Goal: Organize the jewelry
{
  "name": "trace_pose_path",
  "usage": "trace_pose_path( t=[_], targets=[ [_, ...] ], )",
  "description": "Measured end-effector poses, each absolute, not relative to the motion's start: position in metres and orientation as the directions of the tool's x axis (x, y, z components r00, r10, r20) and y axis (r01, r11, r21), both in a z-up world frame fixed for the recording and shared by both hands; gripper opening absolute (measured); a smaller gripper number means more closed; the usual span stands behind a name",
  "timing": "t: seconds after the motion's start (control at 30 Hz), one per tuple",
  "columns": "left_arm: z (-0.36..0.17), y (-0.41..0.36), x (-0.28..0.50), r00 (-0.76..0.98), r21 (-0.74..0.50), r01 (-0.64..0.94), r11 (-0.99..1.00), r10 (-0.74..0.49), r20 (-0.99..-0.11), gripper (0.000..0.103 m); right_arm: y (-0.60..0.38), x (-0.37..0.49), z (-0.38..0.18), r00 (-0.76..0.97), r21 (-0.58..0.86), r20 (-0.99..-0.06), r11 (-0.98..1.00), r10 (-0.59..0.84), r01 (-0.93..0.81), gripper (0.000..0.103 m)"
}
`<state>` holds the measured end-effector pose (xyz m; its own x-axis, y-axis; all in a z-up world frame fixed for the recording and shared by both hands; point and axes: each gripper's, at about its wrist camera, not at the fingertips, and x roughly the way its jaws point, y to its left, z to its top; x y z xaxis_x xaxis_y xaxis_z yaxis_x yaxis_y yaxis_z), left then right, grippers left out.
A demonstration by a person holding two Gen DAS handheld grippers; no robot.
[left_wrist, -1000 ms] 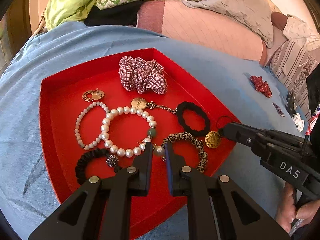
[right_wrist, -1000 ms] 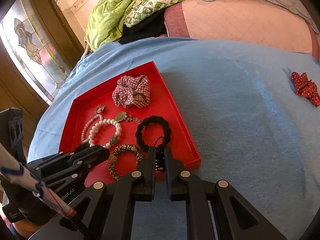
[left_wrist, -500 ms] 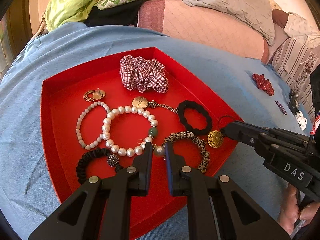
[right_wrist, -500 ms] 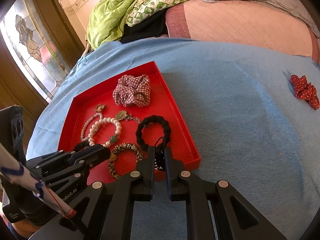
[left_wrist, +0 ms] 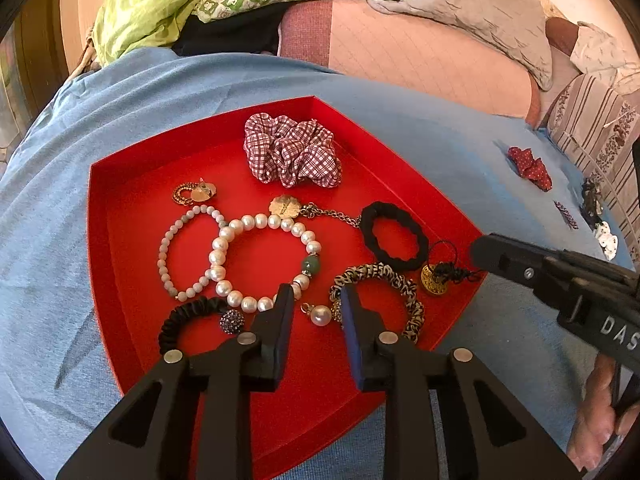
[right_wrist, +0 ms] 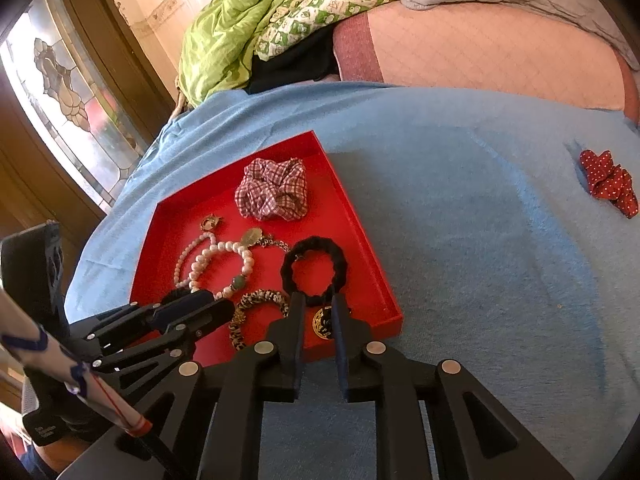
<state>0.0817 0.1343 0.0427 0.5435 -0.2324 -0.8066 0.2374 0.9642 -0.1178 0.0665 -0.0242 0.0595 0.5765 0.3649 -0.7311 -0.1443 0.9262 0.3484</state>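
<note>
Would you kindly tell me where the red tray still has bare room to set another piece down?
The red tray is bare along its far-left corner, beyond the small gold earring, and across its near end, below the black ruffled hair tie. The middle and right are crowded: large pearl bracelet, leopard-print bracelet, black braided hair tie, checked scrunchie.

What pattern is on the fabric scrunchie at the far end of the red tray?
The scrunchie has a dark red and white check pattern, clearest in the left wrist view.

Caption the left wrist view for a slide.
Left hand-held gripper, jaws apart, over a pearl drop in the red tray of bracelets and scrunchies.
</note>
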Motion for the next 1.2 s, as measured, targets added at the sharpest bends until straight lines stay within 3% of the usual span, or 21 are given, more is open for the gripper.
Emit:
trace_pose_path(
  t=[0.23,0.37,0.57,0.7,1.03,1.1,1.2],
  targets=[
    [0.045,0.134,0.080,0.562,-0.101,0.230,0.968,-0.217,-0.798,0.037,-0.034,0.066,0.065,0.591,0.359,-0.721,0.925,0.360,-0.126,0.015],
    [0.048,0.133,0.079,0.588,-0.064,0.211,0.975,-0.179,-0.789,0.054,-0.035,0.065,0.067,0.597,0.355,-0.720,0.927,0.354,-0.122,0.016],
    [0.055,0.129,0.075,0.632,-0.006,0.173,0.985,-0.116,-0.767,0.079,-0.037,0.060,0.072,0.617,0.326,-0.717,0.938,0.325,-0.115,0.030],
    [0.058,0.130,0.071,0.657,0.019,0.132,0.991,-0.073,-0.751,0.087,-0.039,0.051,0.080,0.650,0.279,-0.706,0.954,0.280,-0.109,0.053],
    [0.069,0.131,0.046,0.721,0.070,0.034,0.997,0.024,-0.693,0.090,-0.040,0.008,0.106,0.738,0.094,-0.666,0.993,0.113,-0.067,0.086],
    [0.074,0.132,0.037,0.738,0.078,0.014,0.997,0.042,-0.674,0.097,-0.038,-0.005,0.110,0.760,0.028,-0.648,0.998,0.057,-0.051,0.092],
    [0.077,0.138,0.029,0.752,0.093,-0.023,0.995,0.079,-0.654,0.099,-0.034,-0.022,0.110,0.778,-0.066,-0.628,0.997,-0.016,-0.032,0.095]
  ],
)
